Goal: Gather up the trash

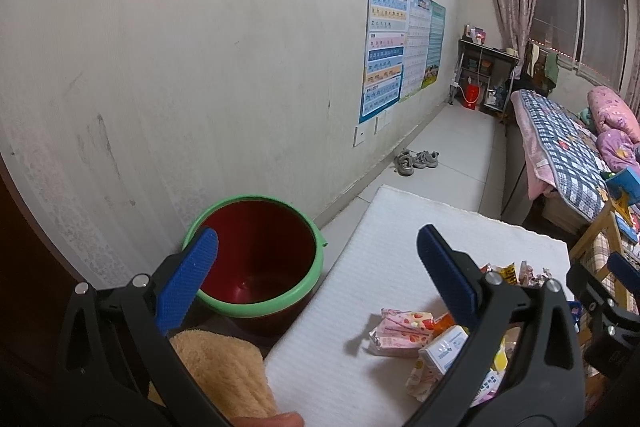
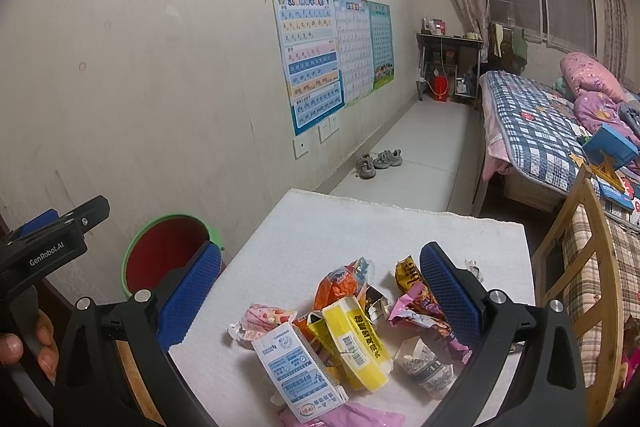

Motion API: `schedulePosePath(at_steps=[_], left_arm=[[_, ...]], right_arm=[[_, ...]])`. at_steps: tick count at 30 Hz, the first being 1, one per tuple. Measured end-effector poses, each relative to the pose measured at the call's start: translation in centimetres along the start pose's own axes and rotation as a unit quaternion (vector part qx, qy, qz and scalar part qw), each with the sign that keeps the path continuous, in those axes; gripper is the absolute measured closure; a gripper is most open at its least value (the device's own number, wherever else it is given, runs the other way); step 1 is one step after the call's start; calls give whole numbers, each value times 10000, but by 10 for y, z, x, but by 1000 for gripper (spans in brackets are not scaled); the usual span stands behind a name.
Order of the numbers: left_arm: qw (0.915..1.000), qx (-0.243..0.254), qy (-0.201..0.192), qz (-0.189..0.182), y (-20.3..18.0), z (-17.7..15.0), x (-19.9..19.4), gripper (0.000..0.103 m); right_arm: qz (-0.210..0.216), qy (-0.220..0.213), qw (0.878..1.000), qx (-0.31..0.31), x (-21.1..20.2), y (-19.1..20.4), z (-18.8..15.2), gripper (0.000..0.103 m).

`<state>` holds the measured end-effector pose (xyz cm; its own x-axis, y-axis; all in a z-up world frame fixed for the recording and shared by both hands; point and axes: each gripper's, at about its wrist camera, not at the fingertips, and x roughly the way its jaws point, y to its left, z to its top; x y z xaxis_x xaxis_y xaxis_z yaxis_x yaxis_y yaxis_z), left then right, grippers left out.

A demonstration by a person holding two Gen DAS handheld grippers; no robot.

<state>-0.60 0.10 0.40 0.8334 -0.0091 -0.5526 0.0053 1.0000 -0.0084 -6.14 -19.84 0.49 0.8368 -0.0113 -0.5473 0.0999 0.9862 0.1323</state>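
A heap of trash lies on the white mat: a yellow box, a white and blue carton, a pink strawberry carton and several crumpled wrappers. A dark red bin with a green rim stands left of the mat by the wall and shows nothing inside. My left gripper is open above the gap between bin and mat, holding nothing. Over the heap my right gripper is open too, with nothing between its blue pads.
An orange towel lies in front of the bin. A wooden chair frame stands right of the mat, a bed beyond it. A pair of shoes sits by the wall on the floor.
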Motion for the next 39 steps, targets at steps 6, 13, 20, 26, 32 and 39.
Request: schedulePosePath(at_steps=[6,13,20,26,32,39], left_arm=[[10000,-32,-18,40,2,0,0,5],[9981,168,-278,516,3,-3,2,5],[9987,394,-86,308,5,-12,14,5],[9968,577,550,95,-2,-33,38,5],[9905,763,980,-587,-3,-58,61,5],[9689,1779,1243,-1192,-29,-87,94,5]], right_arm=[[4,40,10000,5,0,-2,-5,7],[-58,111,9999,-5,2,-4,-6,7],[-305,494,9983,-59,18,-18,-22,7],[-93,1275,9911,-383,46,-9,-63,7],[87,1792,9777,-1088,71,18,-97,30],[309,2450,9594,-1361,102,27,-132,46]])
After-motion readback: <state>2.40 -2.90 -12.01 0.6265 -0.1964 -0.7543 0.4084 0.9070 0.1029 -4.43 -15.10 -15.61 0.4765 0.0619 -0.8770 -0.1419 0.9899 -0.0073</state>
